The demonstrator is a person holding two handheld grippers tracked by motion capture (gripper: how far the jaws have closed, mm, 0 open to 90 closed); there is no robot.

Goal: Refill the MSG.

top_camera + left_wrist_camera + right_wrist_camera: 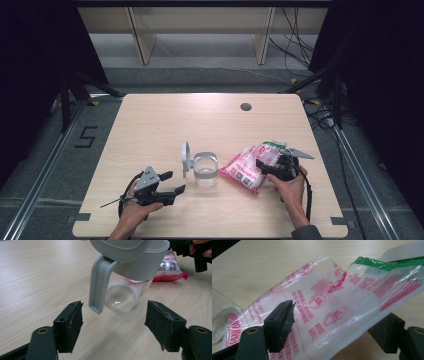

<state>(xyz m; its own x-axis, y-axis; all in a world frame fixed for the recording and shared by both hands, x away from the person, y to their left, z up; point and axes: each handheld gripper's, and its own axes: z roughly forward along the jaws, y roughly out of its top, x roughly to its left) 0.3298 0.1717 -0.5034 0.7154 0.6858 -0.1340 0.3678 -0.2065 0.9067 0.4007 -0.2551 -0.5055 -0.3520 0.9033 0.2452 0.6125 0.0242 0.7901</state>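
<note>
A light wooden table (165, 120) stood on a grey floor (210, 75). A small round dark hole (245, 106) sat in the tabletop toward one o'clock. Beyond the table at twelve o'clock rose pale wooden furniture legs (142, 42). Black cables (295, 45) trailed toward two o'clock, and a "5" marking (86, 136) lay at nine o'clock.

We see a recording lab or test bay, not a home. A bare light-wood table (210, 120) stands alone on grey carpet, flanked by aluminium rails (45, 172) along the floor. Black curtains (35, 60) close off both sides, loose cables (295, 45) trail across the floor behind, and a taped number marking (86, 136) sits beside the table. Plain wooden furniture legs (142, 42) stand at the back.
</note>
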